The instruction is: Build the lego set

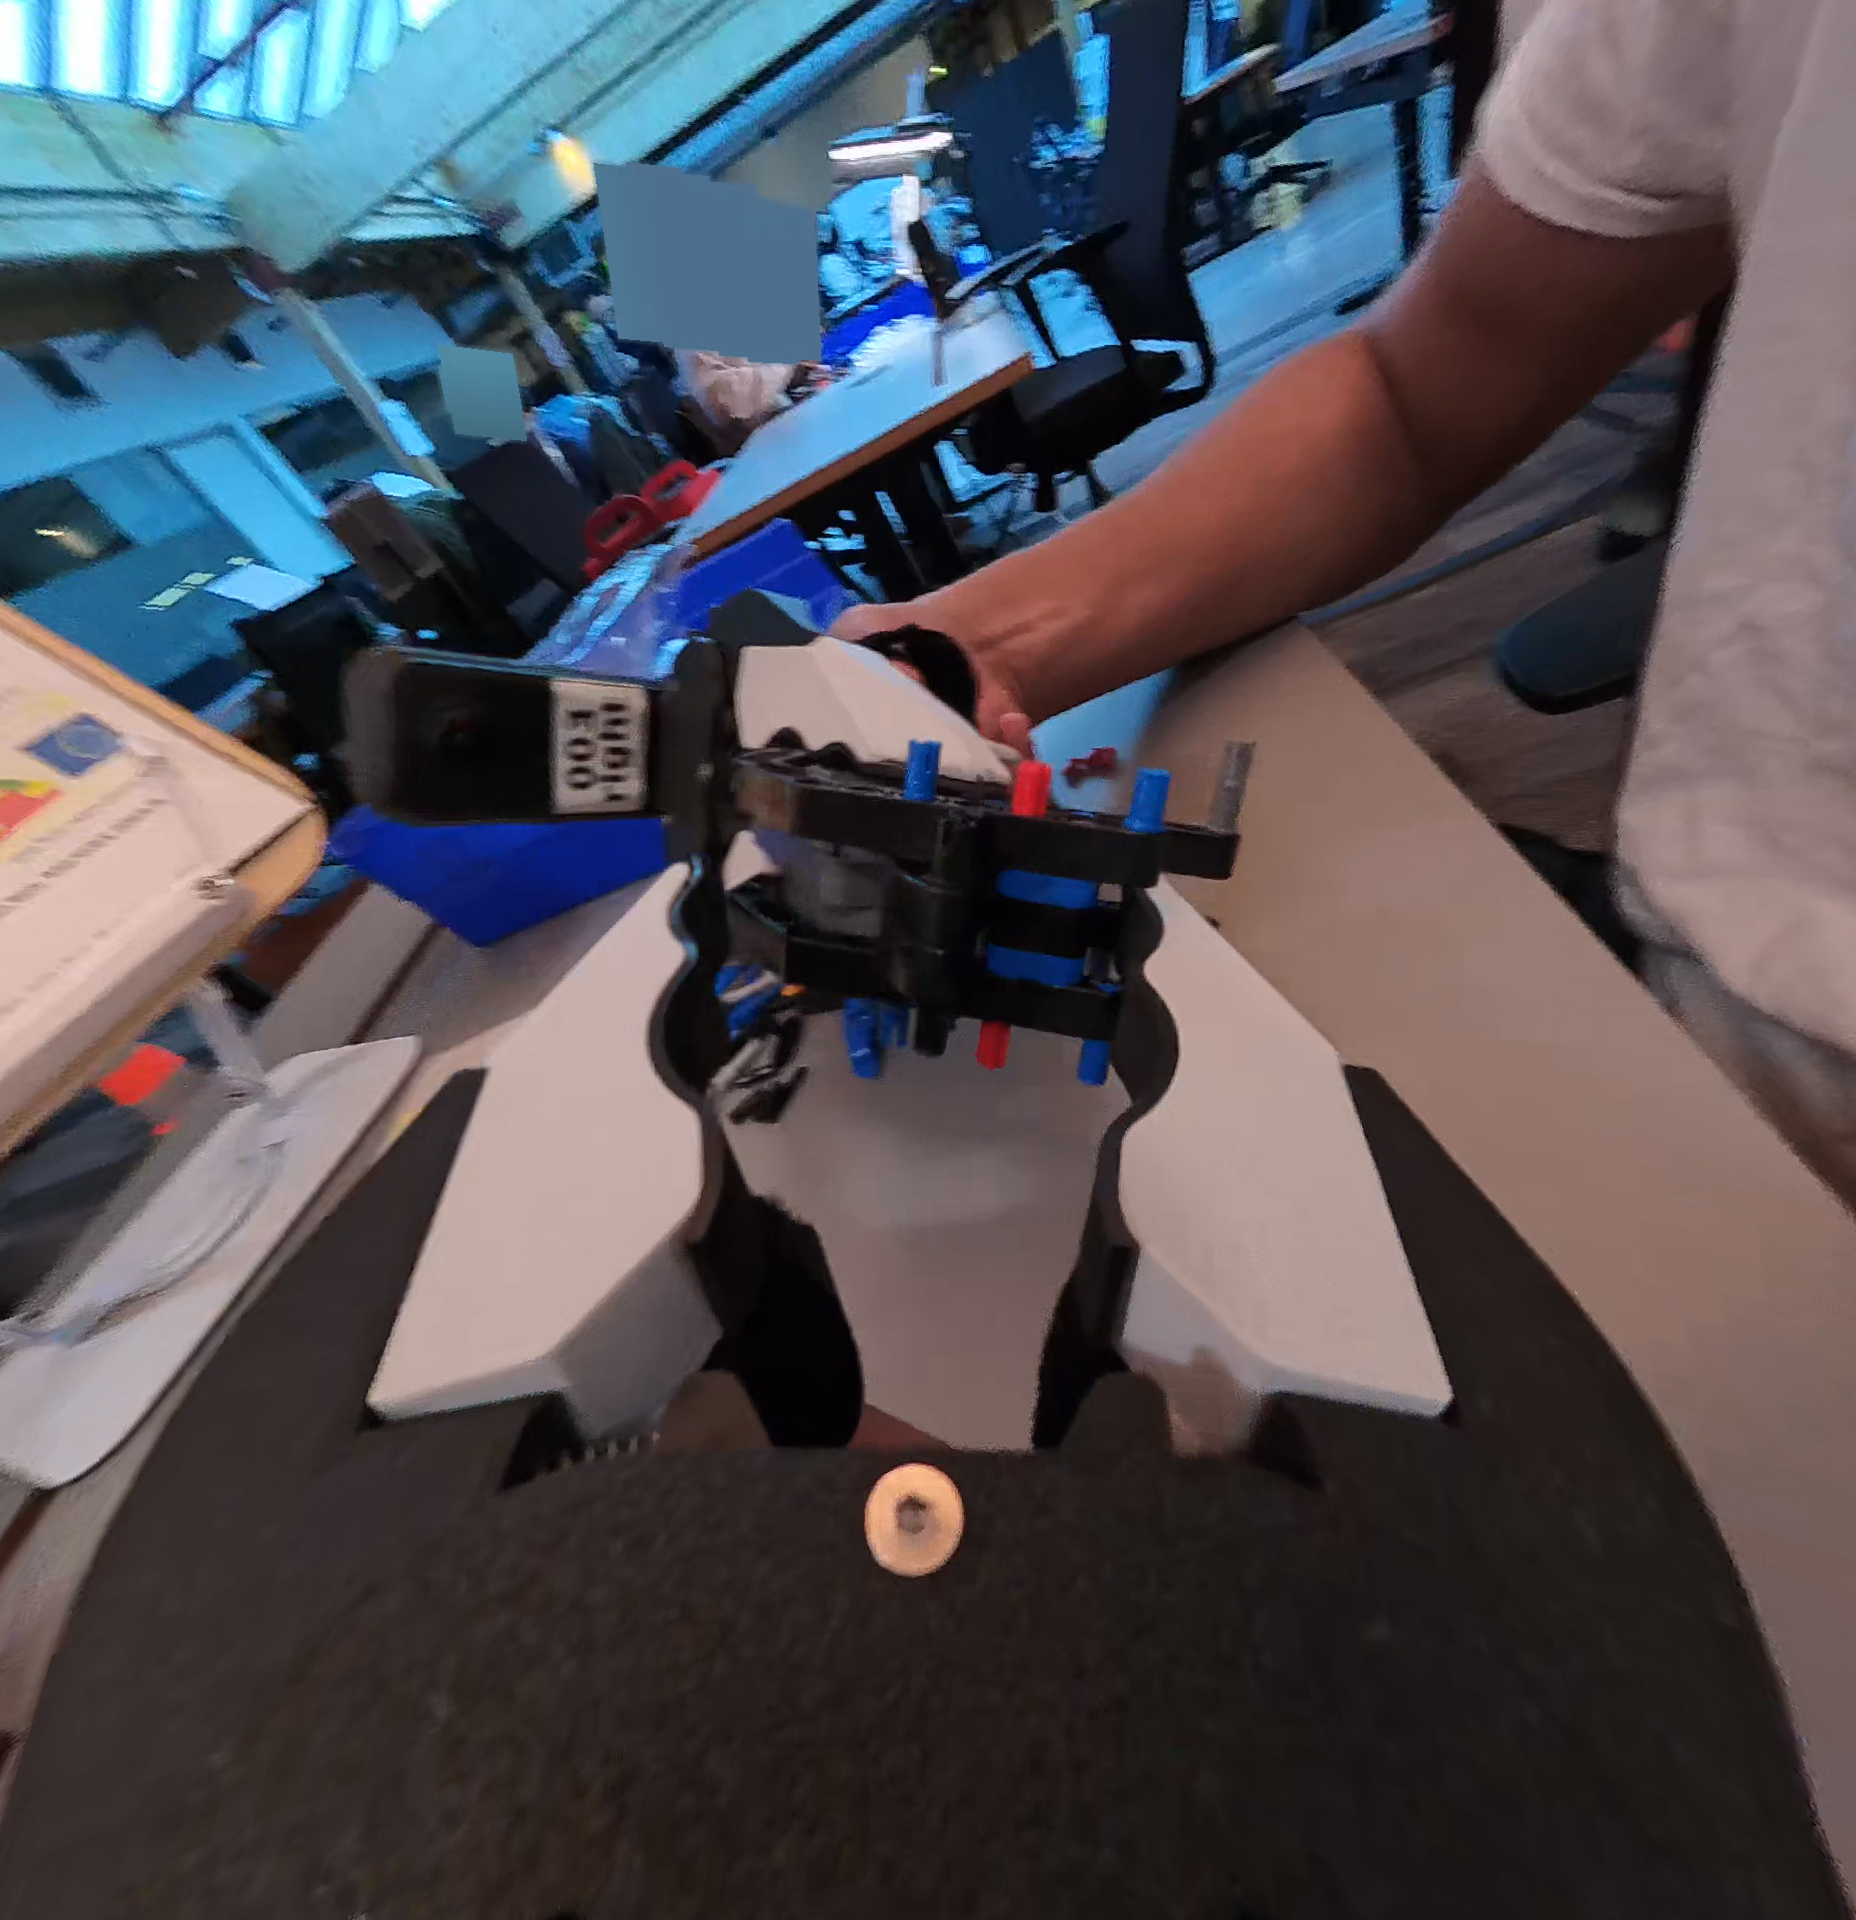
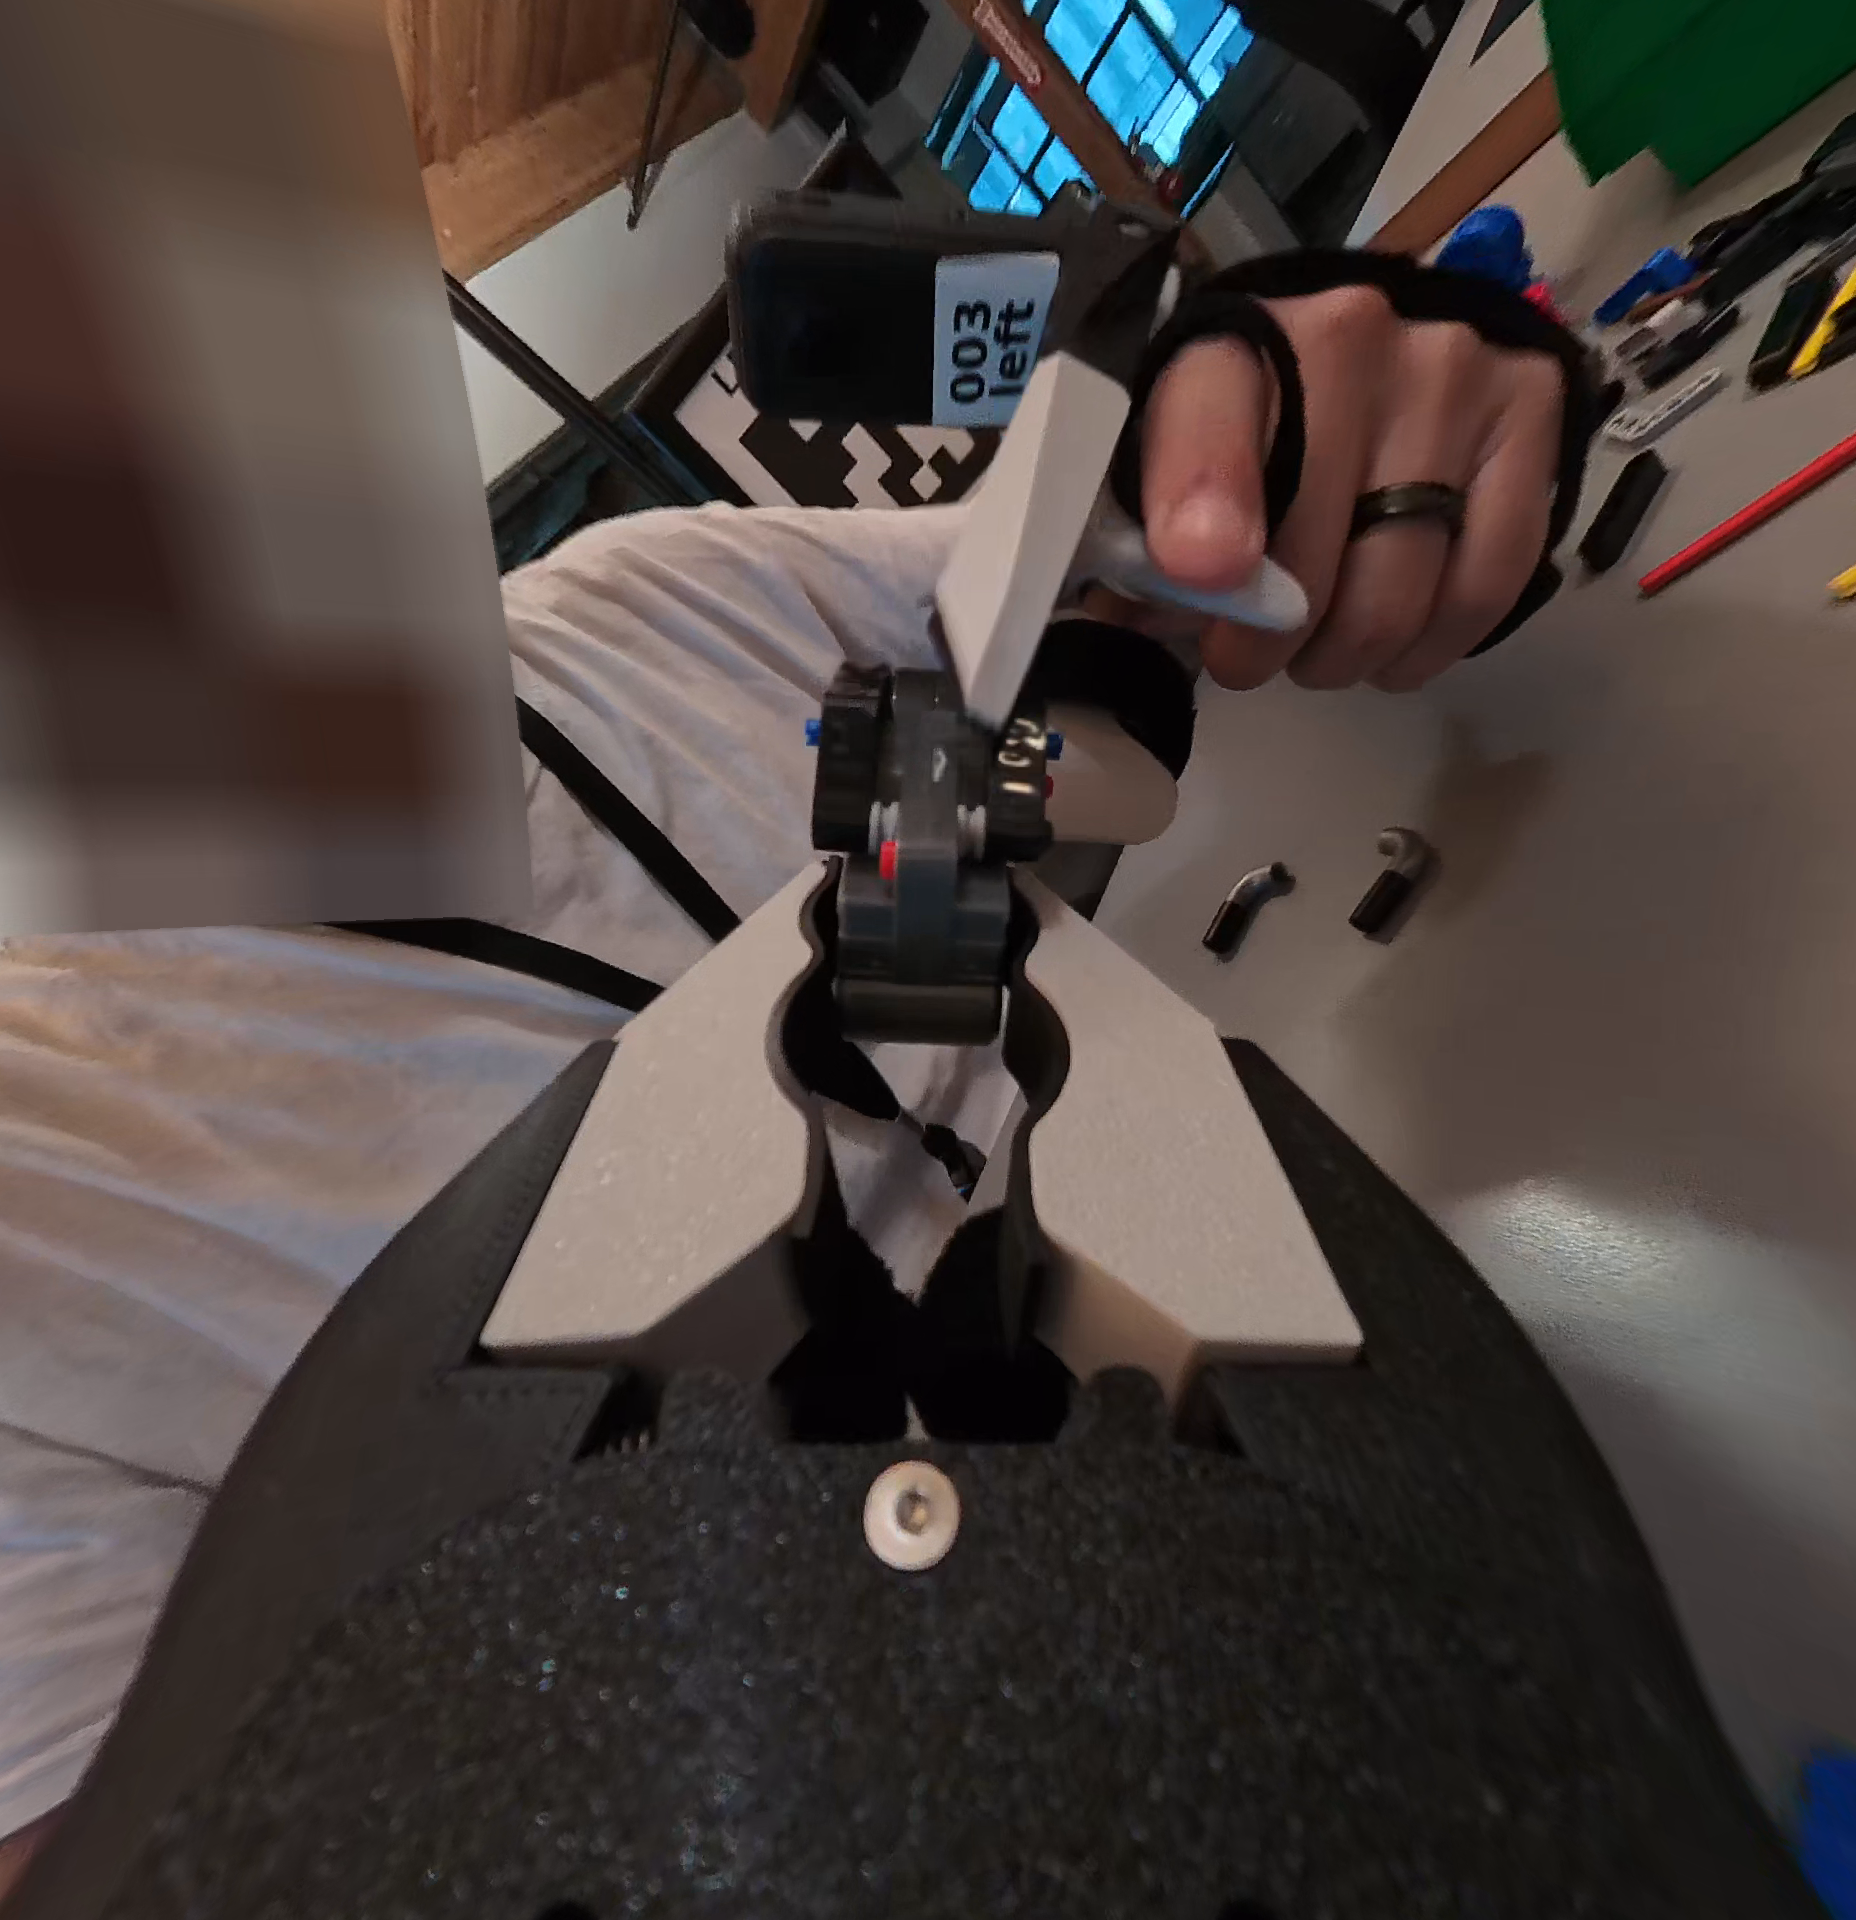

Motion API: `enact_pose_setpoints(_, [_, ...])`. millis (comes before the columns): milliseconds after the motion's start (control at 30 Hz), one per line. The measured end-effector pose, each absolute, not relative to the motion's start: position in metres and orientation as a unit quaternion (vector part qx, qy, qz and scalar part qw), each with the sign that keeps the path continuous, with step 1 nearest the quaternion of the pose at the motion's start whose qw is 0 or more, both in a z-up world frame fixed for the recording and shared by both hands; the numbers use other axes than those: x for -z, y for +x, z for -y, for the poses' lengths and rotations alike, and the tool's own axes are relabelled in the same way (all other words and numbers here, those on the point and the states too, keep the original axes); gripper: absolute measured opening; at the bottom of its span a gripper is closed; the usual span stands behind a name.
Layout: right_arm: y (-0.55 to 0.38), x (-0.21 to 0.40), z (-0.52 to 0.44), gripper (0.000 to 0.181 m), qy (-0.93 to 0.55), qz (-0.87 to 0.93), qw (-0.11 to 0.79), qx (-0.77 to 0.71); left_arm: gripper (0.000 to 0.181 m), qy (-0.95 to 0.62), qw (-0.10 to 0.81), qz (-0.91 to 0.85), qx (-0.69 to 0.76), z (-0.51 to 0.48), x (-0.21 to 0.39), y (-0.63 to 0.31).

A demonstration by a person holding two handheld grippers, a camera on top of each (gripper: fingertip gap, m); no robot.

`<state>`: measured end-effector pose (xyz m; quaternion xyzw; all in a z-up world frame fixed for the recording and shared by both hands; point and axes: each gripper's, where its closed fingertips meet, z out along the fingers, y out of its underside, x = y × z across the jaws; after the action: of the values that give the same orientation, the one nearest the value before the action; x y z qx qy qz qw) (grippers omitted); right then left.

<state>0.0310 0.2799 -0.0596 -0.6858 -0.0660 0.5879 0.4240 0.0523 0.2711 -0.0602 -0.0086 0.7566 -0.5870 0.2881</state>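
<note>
Left wrist view
- Left gripper (image 1: pixel 908 971): its two white fingers with black wavy pads are clamped on the lego assembly (image 1: pixel 965 904), one pad on each side.
- Lego assembly: a black frame with blue and red pins standing out above and below, and a grey axle at its far right end. It is held in the air above the table (image 1: pixel 1423 1039).
- Right gripper (image 1: pixel 851 717): it comes from the far side. Its white finger lies on top of the assembly; the person's hand (image 1: pixel 965 665) holds it from behind.
- Writing: a white sticker (image 1: pixel 599 750) with black print sits on the black camera of the right gripper. At the left, a white printed sheet (image 1: pixel 62 821) with coloured marks lies on a board.
- Surface and room: a pale grey table, with a blue block (image 1: pixel 488 873) beyond the fingers. Behind are desks, black chairs and bright windows.

Right wrist view
- Right gripper (image 2: pixel 913 935): its grey-white fingers are closed narrowly on the lower end of the same black assembly (image 2: pixel 919 831).
- Left gripper (image 2: pixel 991 691): one white finger reaches down to the top of the assembly; a hand (image 2: pixel 1371 468) with a dark ring and a black strap holds it.
- Writing: a white label (image 2: pixel 991 343) on the left gripper's camera.
- Surface: loose lego parts (image 2: pixel 1734 343) in black, red, yellow and blue lie at the far right of the table (image 2: pixel 1526 1039). Two small bent pieces (image 2: pixel 1319 899) lie near the grippers.
</note>
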Motion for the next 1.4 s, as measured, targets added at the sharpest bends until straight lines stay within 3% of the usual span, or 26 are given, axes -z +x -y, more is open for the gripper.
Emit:
enact_pose_setpoints(167, [0.022, 0.066, -0.278, 0.026, -0.695, 0.083, 0.406, -0.587, 0.080, 0.009, 0.268, -0.774, 0.574, -0.264, 0.071, 0.042])
enact_pose_setpoints(333, [0.032, 0.060, -0.284, 0.026, -0.691, 0.062, 0.428, -0.579, 0.078, 0.002, 0.317, -0.771, 0.552, -0.267, 0.066, 0.051])
enact_pose_setpoints(467, [0.031, 0.058, -0.287, 0.038, -0.689, 0.052, 0.432, -0.580, 0.078, -0.008, 0.353, -0.762, 0.542, -0.272, 0.062, 0.060])
enact_pose_setpoints(767, [0.032, 0.060, -0.290, 0.026, -0.694, 0.037, 0.433, -0.574, 0.080, -0.011, 0.377, -0.749, 0.544, -0.272, 0.061, 0.064])
enact_pose_setpoints(867, [0.020, 0.066, -0.287, 0.026, -0.710, 0.057, 0.410, -0.570, 0.114, -0.039, 0.324, -0.773, 0.545, -0.269, 0.069, 0.065])
enact_pose_setpoints(900, [0.018, 0.068, -0.288, 0.026, -0.715, 0.059, 0.406, -0.566, 0.116, -0.039, 0.307, -0.780, 0.544, -0.268, 0.074, 0.063])
enact_pose_setpoints(967, [0.019, 0.068, -0.289, 0.025, -0.713, 0.052, 0.405, -0.570, 0.090, -0.010, 0.304, -0.777, 0.551, -0.265, 0.075, 0.054])
enact_pose_setpoints(1300, [0.031, 0.062, -0.296, 0.027, -0.701, 0.014, 0.424, -0.573, 0.088, -0.031, 0.342, -0.775, 0.531, -0.271, 0.070, 0.066])
enact_pose_setpoints(1400, [0.039, 0.058, -0.297, 0.039, -0.704, 0.011, 0.443, -0.555, 0.088, -0.057, 0.336, -0.771, 0.537, -0.281, 0.065, 0.075])
